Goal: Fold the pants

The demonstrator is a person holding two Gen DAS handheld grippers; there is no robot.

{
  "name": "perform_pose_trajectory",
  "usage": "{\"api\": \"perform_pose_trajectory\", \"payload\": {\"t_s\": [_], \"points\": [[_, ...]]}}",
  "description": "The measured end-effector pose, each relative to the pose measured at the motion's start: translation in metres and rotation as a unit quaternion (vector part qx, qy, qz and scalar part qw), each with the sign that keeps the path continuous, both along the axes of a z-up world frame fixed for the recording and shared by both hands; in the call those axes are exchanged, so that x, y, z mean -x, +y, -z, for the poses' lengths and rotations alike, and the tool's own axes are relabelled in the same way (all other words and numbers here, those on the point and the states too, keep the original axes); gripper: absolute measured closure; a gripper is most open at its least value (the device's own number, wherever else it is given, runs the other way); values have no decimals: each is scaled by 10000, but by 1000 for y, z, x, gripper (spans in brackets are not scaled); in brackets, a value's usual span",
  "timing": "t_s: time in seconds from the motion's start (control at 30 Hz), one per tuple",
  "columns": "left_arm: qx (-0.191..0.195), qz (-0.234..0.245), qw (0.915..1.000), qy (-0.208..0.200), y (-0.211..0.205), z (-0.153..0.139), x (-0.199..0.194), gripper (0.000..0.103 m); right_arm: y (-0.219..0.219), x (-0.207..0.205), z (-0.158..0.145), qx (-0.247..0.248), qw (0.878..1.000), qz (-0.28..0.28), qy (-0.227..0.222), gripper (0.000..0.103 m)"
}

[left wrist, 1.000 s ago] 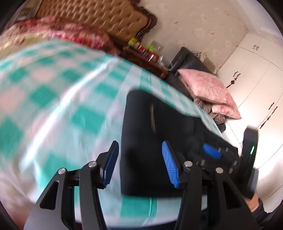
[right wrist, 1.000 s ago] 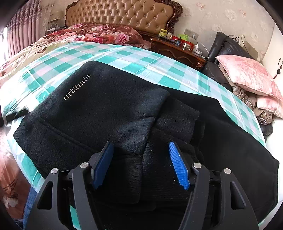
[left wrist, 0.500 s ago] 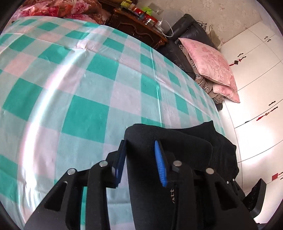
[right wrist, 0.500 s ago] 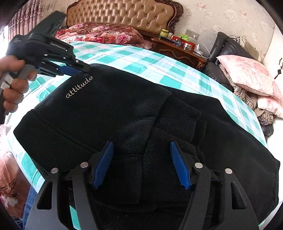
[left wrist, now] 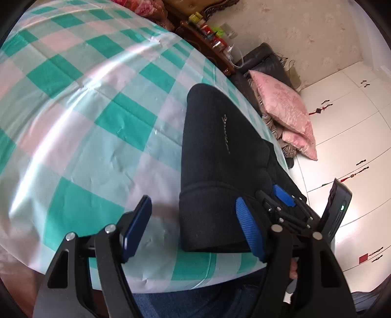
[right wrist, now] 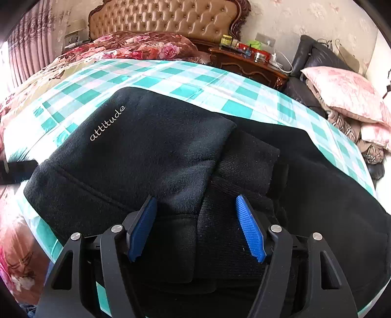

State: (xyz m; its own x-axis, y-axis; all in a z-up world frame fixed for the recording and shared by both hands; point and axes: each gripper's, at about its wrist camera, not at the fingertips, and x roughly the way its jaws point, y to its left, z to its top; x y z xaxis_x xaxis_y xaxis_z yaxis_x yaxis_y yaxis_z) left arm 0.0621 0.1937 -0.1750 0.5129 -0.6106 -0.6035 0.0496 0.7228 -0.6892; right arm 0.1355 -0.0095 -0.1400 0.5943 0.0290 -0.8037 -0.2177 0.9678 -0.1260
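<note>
Black pants (left wrist: 220, 151) lie folded in a thick bundle on the green-and-white checked bedsheet (left wrist: 97, 110), near its front edge. White lettering "attitude" (right wrist: 107, 123) shows on the top layer of the pants (right wrist: 151, 151). My left gripper (left wrist: 193, 227) hovers at the bundle's near left corner. Its jaws are opening and the pads touch nothing, though the corner sits between them in the view. My right gripper (right wrist: 195, 220) points down onto the near edge of the pants. Its jaws are opening slightly and straddle a raised fold without pinching it. It also shows in the left wrist view as the right gripper (left wrist: 273, 198).
A padded headboard (right wrist: 166, 19) and a floral quilt (right wrist: 136, 46) are at the far end of the bed. A wooden nightstand (right wrist: 246, 63), a dark chair with pink pillows (right wrist: 347, 93) and white wardrobes (left wrist: 354, 122) line the right side. A person's jeans-clad leg (left wrist: 195, 303) is at the bed's front edge.
Half a second ago the left gripper was narrowed around the far corner of the pants by the lettering. It has let go, drawn back to the near corner and widened. The right gripper stayed put.
</note>
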Motion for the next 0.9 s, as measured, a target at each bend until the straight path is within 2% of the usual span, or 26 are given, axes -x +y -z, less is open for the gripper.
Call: {"api": "perform_pose_trajectory", "payload": {"t_s": [0.03,0.1,0.13,0.17,0.2,0.23,0.27,0.33,0.4,0.47,0.5,0.6,0.7,0.77,0.8,0.87,0.9], "points": [[96,74,9999,6,-5,0,1,34,-1,-3,-2,-31,9999,4,107,38],[238,288,9993,65,-15,2,1,40,-3,-15,-16,-379,9974,133,597,33],[-212,243,9995,15,-25,-1,1,49,-4,-23,-31,-752,9940,157,777,33],[-469,228,9986,-24,-29,-2,3,52,1,-29,-50,-971,9926,79,726,31],[-583,173,9981,-47,-31,-4,4,59,7,-35,-66,-973,9933,8,616,28],[-623,100,9980,-90,-31,-8,5,65,15,-41,-81,-925,9944,-47,500,17],[-791,73,9965,-253,-35,-17,10,66,30,-50,-99,-898,9946,-186,481,10],[-1291,24,9895,-643,-49,-37,20,69,61,-68,-108,-792,9913,-586,878,10],[-1640,-41,9831,-809,-61,-47,25,70,101,-94,-103,-525,9820,-1022,1502,10],[-2018,-155,9748,-943,-73,-56,29,71,124,-111,-91,-51,9792,-1017,1756,10],[-2142,-179,9716,-991,-76,-58,30,71,138,-122,-78,235,9748,-1006,1976,10],[-2622,-230,9568,-1234,-93,-67,37,71,155,-134,-43,647,9585,-988,2594,10],[-2936,-252,9453,-1397,-104,-71,40,72,161,-135,-19,1148,9528,-1014,2620,11],[-2985,-279,9428,-1460,-106,-71,41,72,159,-132,-7,1385,9513,-997,2568,34],[-2979,-289,9426,-1483,-106,-70,42,72,156,-131,-5,1313,9524,-979,2570,36],[-2909,-311,9448,-1478,-104,-68,42,72,151,-129,-5,1112,9564,-930,2535,50],[-2859,-330,9461,-1482,-102,-66,43,72,148,-124,-9,1009,9612,-910,2401,53]]}}
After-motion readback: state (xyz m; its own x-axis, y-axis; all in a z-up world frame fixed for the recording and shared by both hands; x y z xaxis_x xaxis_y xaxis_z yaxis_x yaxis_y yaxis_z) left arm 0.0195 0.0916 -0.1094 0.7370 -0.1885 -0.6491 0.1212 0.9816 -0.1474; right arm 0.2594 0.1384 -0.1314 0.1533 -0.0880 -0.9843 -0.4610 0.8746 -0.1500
